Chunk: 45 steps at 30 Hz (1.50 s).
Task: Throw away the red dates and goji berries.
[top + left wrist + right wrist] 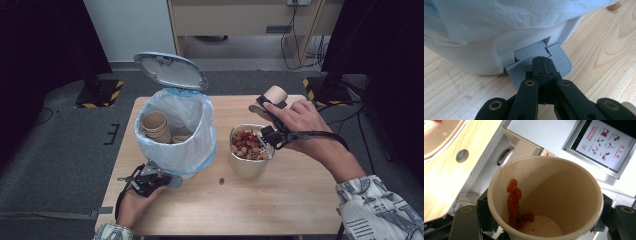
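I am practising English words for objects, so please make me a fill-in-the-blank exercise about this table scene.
1. The shut left tongs press the grey ribbed ____ of the white plastic-lined pedal bin.
2. The bin's grey lid stands ____.
3. The right tongs hold a tan paper ____ above the metal bowl of red and beige pieces.
4. Red pieces stick to the ____ wall of it.

Missing words: pedal; open; cup; inside
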Each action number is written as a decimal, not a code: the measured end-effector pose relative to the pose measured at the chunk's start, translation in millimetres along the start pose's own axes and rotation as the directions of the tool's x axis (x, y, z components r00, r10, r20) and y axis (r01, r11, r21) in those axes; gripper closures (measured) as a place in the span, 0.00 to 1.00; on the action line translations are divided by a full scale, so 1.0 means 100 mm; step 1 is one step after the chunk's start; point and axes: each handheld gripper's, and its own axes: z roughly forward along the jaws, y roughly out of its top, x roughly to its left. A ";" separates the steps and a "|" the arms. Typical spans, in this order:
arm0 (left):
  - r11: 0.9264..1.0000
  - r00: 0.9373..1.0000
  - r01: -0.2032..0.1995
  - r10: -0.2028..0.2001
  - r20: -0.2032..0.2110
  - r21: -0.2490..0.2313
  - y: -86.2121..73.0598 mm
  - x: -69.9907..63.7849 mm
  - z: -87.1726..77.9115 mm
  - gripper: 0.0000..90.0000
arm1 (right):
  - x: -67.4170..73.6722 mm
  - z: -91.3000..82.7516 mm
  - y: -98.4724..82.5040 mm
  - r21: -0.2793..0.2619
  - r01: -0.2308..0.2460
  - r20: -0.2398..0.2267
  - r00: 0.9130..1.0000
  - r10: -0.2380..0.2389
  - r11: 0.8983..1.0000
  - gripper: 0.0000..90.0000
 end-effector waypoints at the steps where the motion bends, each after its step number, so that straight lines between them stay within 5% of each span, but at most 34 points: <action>1: 1.000 1.000 0.000 0.000 0.000 0.000 0.00 0.00 0.00 1.00 | 0.00 0.00 0.00 0.000 -0.018 -0.004 1.000 0.018 1.000 0.32; 7: 1.000 1.000 0.000 0.000 0.000 0.000 0.00 0.00 0.00 1.00 | 0.02 0.03 -0.05 -0.016 -0.123 -0.015 0.992 0.123 0.992 0.32; 8: 1.000 1.000 0.000 0.000 0.000 0.000 0.00 0.00 0.00 1.00 | 0.03 0.05 -0.08 -0.024 -0.178 -0.017 0.984 0.178 0.984 0.32; 12: 1.000 1.000 0.000 0.000 0.000 0.000 0.00 0.00 0.00 1.00 | 0.03 0.05 -0.14 -0.033 -0.262 -0.027 0.965 0.261 0.964 0.32; 20: 1.000 1.000 0.000 0.000 0.000 0.000 0.00 0.00 0.00 1.00 | 0.05 0.06 -0.23 -0.059 -0.435 -0.051 0.900 0.432 0.899 0.32; 24: 1.000 1.000 0.000 0.000 0.000 -0.001 0.00 0.00 0.00 1.00 | 0.06 0.07 -0.26 -0.070 -0.486 -0.061 0.873 0.483 0.871 0.32; 25: 1.000 1.000 0.000 0.000 0.000 -0.001 0.00 0.00 0.00 1.00 | 0.06 0.07 -0.26 -0.070 -0.486 -0.061 0.873 0.483 0.871 0.32; 26: 1.000 1.000 0.000 0.000 0.000 -0.001 0.00 0.00 0.00 1.00 | 0.07 0.08 -0.27 -0.076 -0.517 -0.066 0.856 0.513 0.853 0.32; 27: 1.000 1.000 0.000 0.000 0.000 -0.001 0.00 0.00 0.00 1.00 | 0.07 0.08 -0.27 -0.076 -0.517 -0.066 0.856 0.513 0.853 0.32; 29: 1.000 1.000 0.000 0.000 0.000 -0.001 0.00 0.00 0.00 1.00 | 0.07 0.09 -0.29 -0.089 -0.565 -0.076 0.825 0.560 0.820 0.32; 31: 1.000 1.000 0.000 0.000 0.000 -0.001 0.00 0.00 0.00 1.00 | 0.06 0.09 -0.30 -0.093 -0.588 -0.081 0.809 0.582 0.803 0.32; 32: 1.000 1.000 0.000 0.000 0.000 0.000 0.00 0.00 0.00 1.00 | 0.06 0.09 -0.30 -0.093 -0.588 -0.081 0.809 0.582 0.803 0.32; 34: 1.000 1.000 0.000 0.000 0.001 -0.001 0.00 0.00 0.00 1.00 | 0.06 0.10 -0.31 -0.106 -0.625 -0.086 0.781 0.619 0.773 0.32; 37: 1.000 1.000 0.000 0.000 0.000 -0.001 0.00 0.00 0.00 1.00 | 0.05 0.10 -0.31 -0.113 -0.640 -0.088 0.768 0.634 0.760 0.32; 38: 1.000 1.000 0.000 0.000 0.000 -0.001 0.00 0.00 0.00 1.00 | 0.04 0.10 -0.32 -0.120 -0.661 -0.092 0.750 0.655 0.741 0.32; 39: 1.000 1.000 0.000 0.000 0.000 -0.001 0.00 0.00 0.00 1.00 | 0.04 0.10 -0.32 -0.120 -0.661 -0.092 0.750 0.655 0.741 0.32; 40: 1.000 1.000 0.000 0.000 0.001 -0.001 0.00 0.00 0.00 1.00 | 0.03 0.10 -0.32 -0.123 -0.679 -0.095 0.734 0.673 0.724 0.32; 41: 1.000 1.000 0.000 0.000 0.001 -0.001 0.00 0.00 0.00 1.00 | 0.03 0.10 -0.32 -0.123 -0.679 -0.095 0.734 0.673 0.724 0.32; 42: 1.000 1.000 0.000 0.000 0.000 -0.001 0.00 0.00 0.00 1.00 | 0.03 0.10 -0.33 -0.129 -0.692 -0.099 0.722 0.685 0.711 0.32; 45: 1.000 1.000 0.000 0.000 0.001 -0.001 0.00 0.00 0.00 1.00 | 0.03 0.11 -0.33 -0.133 -0.709 -0.101 0.705 0.702 0.693 0.32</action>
